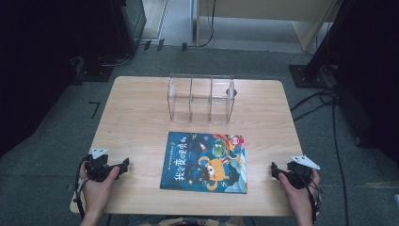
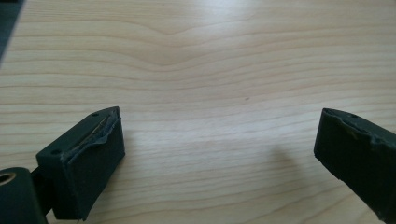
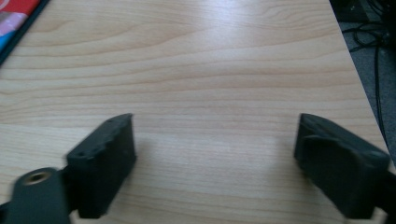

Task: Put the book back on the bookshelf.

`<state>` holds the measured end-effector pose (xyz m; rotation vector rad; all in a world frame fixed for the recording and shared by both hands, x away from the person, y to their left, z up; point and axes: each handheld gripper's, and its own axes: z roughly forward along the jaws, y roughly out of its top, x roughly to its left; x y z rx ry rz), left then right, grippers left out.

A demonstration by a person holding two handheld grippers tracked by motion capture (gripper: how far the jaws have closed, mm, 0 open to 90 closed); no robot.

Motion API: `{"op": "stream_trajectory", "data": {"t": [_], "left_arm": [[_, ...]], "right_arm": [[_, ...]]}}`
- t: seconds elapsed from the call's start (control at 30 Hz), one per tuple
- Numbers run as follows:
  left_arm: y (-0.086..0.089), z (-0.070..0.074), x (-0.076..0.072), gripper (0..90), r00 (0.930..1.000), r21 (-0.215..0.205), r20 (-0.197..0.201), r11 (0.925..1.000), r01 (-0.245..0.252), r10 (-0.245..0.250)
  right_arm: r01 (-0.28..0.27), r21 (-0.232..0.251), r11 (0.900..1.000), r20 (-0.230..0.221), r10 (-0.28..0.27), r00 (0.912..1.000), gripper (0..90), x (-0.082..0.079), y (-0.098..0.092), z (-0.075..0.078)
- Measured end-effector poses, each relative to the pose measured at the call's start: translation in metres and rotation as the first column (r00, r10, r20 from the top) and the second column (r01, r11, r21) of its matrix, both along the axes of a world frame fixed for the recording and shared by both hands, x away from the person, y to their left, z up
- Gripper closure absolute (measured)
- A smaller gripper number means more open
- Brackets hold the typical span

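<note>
Both grippers rested at the near table edge, left gripper point(image 1: 123, 165) and right gripper point(image 1: 275, 170), jaws spread wide around nothing. Between them the picture book point(image 1: 204, 161) lay flat, untouched. Beyond it, the clear acrylic organizer point(image 1: 201, 98) stood empty; nothing appeared begun.

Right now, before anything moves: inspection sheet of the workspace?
Surface: light wooden table, no damage seen.
Job's things: picture book flat, cover up, at the near middle; clear three-slot organizer behind it, apart, slots empty.
Clutter: nothing seen.
Grippers: left tongs open over bare wood; right tongs open, holding nothing, book corner at the upper left of its view.
Cables: black cables on the floor at right.
Surroundings: grey carpet, dark stands, pale cabinet at the back.
</note>
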<state>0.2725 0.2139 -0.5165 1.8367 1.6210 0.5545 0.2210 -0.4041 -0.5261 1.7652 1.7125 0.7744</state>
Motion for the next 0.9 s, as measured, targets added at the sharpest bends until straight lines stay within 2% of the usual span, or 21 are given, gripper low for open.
{"op": "stream_trajectory", "data": {"t": [0.03,0.13,0.2,0.23,0.33,0.4,0.67,0.77,0.8,0.83,0.9], "left_arm": [[-0.002,0.001,0.0,2.3,1.0,-0.037,0.004,0.9993,0.001,-0.001],[-0.008,0.002,0.0,2.3,0.9999,-0.048,0.012,0.9987,0.012,-0.012],[-0.014,0.003,-0.001,2.3,0.9995,-0.041,0.017,0.9987,0.029,-0.028],[-0.022,0.003,-0.001,2.3,0.9985,-0.043,0.02,0.9978,0.052,-0.051],[-0.029,0.003,-0.001,2.3,0.9973,-0.04,0.017,0.9966,0.072,-0.071],[-0.04,0.003,0.0,2.3,0.9946,-0.045,0.011,0.9936,0.103,-0.103],[-0.062,0.002,0.0,3.7,0.9885,-0.046,0.012,0.9874,0.151,-0.151],[-0.07,0.002,0.001,4.2,0.9849,-0.052,0.011,0.9836,0.173,-0.173],[-0.075,0.002,0.001,4.2,0.9815,-0.05,0.008,0.9802,0.191,-0.191],[-0.075,0.002,0.001,4.2,0.9815,-0.05,0.008,0.9802,0.191,-0.191],[-0.084,0.002,0.001,4.2,0.9777,-0.076,0.002,0.9748,0.209,-0.21]], "right_arm": [[0.004,0.005,1.0,0.002,-0.004,1.0,14.2,0.0,0.002,0.001],[-0.008,0.013,1.0,0.018,0.008,0.9998,14.1,0.0,0.008,0.003],[-0.032,0.015,0.999,0.039,0.031,0.9988,13.9,-0.001,0.019,0.009],[-0.041,0.015,0.999,0.042,0.04,0.9983,13.9,-0.001,0.023,0.01],[-0.069,0.026,0.997,0.049,0.068,0.9965,14.0,0.0,0.033,0.011],[-0.085,0.034,0.996,0.05,0.083,0.9953,14.4,0.002,0.04,0.012],[-0.138,0.039,0.99,0.07,0.135,0.9884,16.1,0.004,0.064,0.015],[-0.162,0.046,0.986,0.07,0.159,0.9848,16.5,0.006,0.074,0.015],[-0.166,0.051,0.985,0.068,0.162,0.9844,16.5,0.006,0.077,0.015],[-0.166,0.051,0.985,0.068,0.162,0.9844,16.5,0.006,0.077,0.015],[-0.181,0.066,0.981,0.069,0.177,0.9819,16.8,0.007,0.083,0.014]]}}
